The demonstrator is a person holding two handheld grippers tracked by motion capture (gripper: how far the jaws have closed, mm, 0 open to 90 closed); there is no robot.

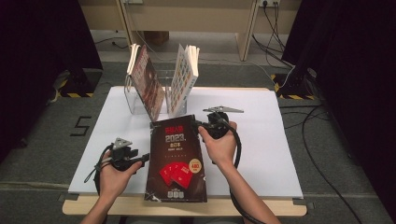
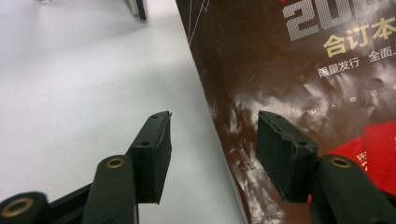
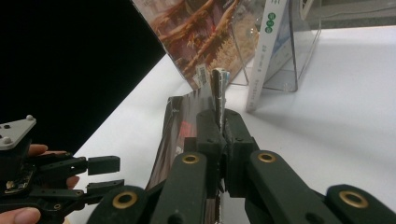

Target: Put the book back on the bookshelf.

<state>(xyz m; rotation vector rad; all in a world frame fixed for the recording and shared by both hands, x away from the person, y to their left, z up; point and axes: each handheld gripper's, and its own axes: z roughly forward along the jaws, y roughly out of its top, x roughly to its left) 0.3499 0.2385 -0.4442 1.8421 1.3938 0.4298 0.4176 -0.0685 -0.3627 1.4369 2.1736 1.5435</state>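
- My right tongs (image 1: pixel 201 126) are clamped shut on the far right corner of the dark magazine (image 1: pixel 176 161); in the right gripper view the cover edge stands pinched between the two pads (image 3: pixel 208 135), lifted off the table.
- Left tongs (image 1: pixel 145 157) are spread wide and holding nothing, jaws straddling the magazine's left edge (image 2: pixel 219 140): one pad over the white table (image 2: pixel 70 93), the other over the cover.
- I judge the open pair waits there to take the spine side once the corner is raised.
- Beyond both tongs, a clear stand (image 1: pixel 140 100) holds two books leaning apart: one brown-covered (image 1: pixel 145 81), one white (image 1: pixel 183 77).
- The gap between them, just ahead of my right tongs, looks like the likely slot for the magazine.
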